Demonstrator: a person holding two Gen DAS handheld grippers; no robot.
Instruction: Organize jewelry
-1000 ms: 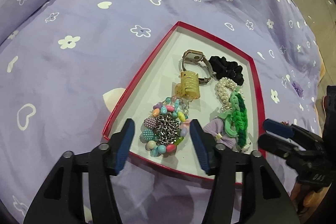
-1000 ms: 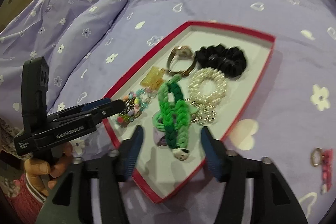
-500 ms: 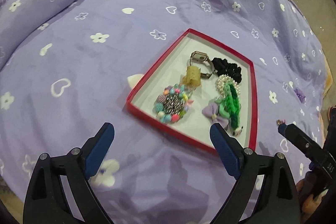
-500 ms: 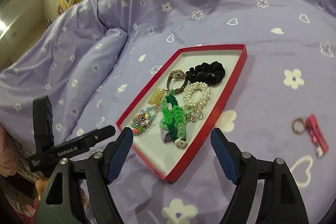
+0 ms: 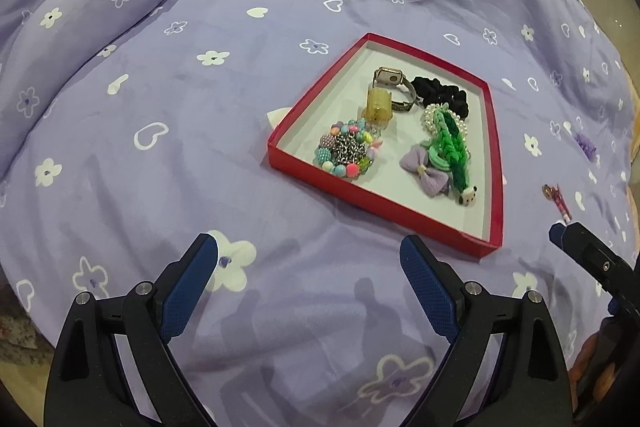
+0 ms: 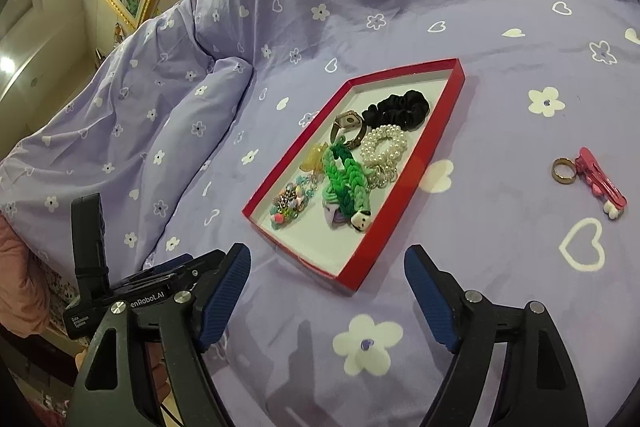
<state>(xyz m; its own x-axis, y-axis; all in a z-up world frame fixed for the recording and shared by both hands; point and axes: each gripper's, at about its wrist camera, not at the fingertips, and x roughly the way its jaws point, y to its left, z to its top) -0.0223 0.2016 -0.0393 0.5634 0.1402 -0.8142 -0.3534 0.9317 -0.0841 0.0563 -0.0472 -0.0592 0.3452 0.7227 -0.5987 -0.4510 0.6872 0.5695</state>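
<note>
From the left wrist, the left gripper (image 5: 308, 263) hangs spread and empty above the purple bedspread (image 5: 160, 115), short of the red tray (image 5: 384, 213) holding a beaded bracelet (image 5: 346, 151), watch (image 5: 390, 79) and green braid (image 5: 452, 145). From the right wrist, the right gripper (image 6: 326, 275), jaws widening with nothing between them, faces that tray (image 6: 370, 259); a ring (image 6: 564, 171) and pink clip (image 6: 598, 181) lie touching on the bedspread well right of it.

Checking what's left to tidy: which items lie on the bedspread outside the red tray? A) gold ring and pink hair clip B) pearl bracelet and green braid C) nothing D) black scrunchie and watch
A: the gold ring and pink hair clip lie on the bedspread, right of the red tray.
</note>
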